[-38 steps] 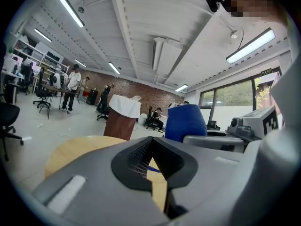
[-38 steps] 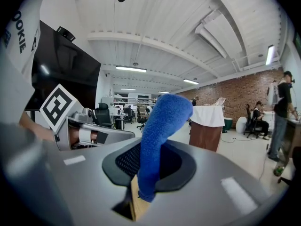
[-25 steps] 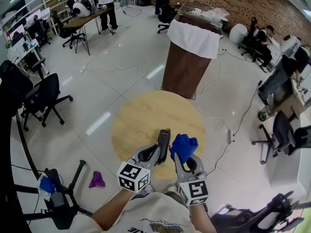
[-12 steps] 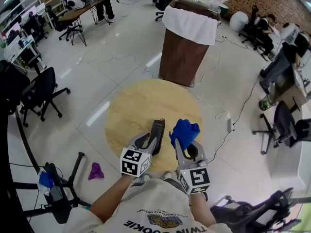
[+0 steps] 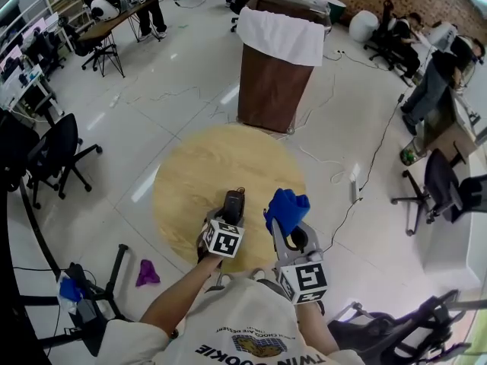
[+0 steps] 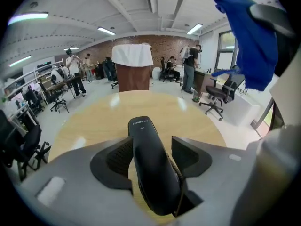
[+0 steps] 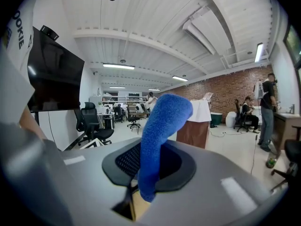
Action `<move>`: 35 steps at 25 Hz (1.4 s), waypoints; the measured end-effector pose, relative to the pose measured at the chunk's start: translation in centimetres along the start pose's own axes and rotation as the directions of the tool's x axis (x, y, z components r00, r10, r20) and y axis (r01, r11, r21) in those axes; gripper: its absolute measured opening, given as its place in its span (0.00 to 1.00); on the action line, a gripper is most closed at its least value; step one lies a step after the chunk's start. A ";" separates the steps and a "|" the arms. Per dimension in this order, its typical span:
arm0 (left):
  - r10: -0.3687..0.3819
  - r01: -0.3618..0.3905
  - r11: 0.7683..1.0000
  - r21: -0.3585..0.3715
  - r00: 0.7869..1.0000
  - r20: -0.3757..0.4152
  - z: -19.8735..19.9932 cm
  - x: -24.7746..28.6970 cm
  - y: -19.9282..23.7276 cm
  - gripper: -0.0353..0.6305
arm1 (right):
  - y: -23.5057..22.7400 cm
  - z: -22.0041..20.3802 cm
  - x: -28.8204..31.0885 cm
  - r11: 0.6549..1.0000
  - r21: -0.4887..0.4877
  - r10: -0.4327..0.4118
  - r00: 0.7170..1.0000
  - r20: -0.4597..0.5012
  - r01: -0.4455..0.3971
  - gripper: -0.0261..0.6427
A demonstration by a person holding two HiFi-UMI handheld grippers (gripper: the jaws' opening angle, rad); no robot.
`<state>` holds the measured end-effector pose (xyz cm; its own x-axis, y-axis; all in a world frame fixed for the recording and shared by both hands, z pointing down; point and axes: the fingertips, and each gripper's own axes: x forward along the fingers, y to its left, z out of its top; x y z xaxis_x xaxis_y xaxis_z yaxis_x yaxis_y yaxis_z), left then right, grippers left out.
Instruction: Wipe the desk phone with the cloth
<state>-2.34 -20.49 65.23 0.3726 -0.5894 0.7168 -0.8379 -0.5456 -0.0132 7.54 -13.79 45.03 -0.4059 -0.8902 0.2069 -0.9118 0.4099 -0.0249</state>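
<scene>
Black desk-phone handset (image 6: 151, 173) sits between the jaws of the left gripper (image 6: 151, 149), which have just been opening; they stand released, with a gap showing at one pad. The handset lies on the round light-wood table (image 5: 194, 173), near the person's edge. Beside it, over that same edge, the right gripper (image 7: 149, 166) is clenched on a blue terry cloth (image 7: 162, 126).

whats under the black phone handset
The round wooden table shows beneath and around the black phone handset. The patch of tabletop directly under it is covered, so contact there cannot be seen.
</scene>
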 end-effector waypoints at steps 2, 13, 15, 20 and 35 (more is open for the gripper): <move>0.026 -0.025 1.000 0.018 0.999 -0.045 -0.5 0.9 0.1 0.45 | -0.6 0.0 -0.1 1.000 0.003 -0.006 1.000 -0.001 0.006 0.13; 0.098 -0.093 0.995 0.034 0.976 -0.194 -2.4 3.5 0.7 0.50 | -2.0 -0.7 0.0 1.000 0.028 0.007 1.000 -0.012 -0.007 0.13; 0.100 -0.098 0.995 0.020 0.973 -0.209 -2.6 3.8 0.8 0.51 | -2.1 -0.8 0.1 1.000 0.030 0.011 1.000 -0.015 -0.011 0.13; 0.072 -0.081 0.996 -0.030 0.975 -0.212 -2.7 4.6 0.7 0.51 | -2.3 -1.3 0.3 0.999 0.039 0.018 0.999 -0.028 -0.017 0.13; -0.163 0.146 0.964 -0.222 0.985 -0.058 -1.0 3.0 0.1 0.45 | -1.9 -0.7 1.1 0.998 0.028 0.050 0.999 -0.016 -0.050 0.13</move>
<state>-1.73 -21.75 68.10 0.4804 -0.4570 0.7486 -0.8418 -0.4799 0.2472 8.83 -15.37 46.03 -0.4500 -0.8651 0.2214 -0.8919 0.4479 -0.0628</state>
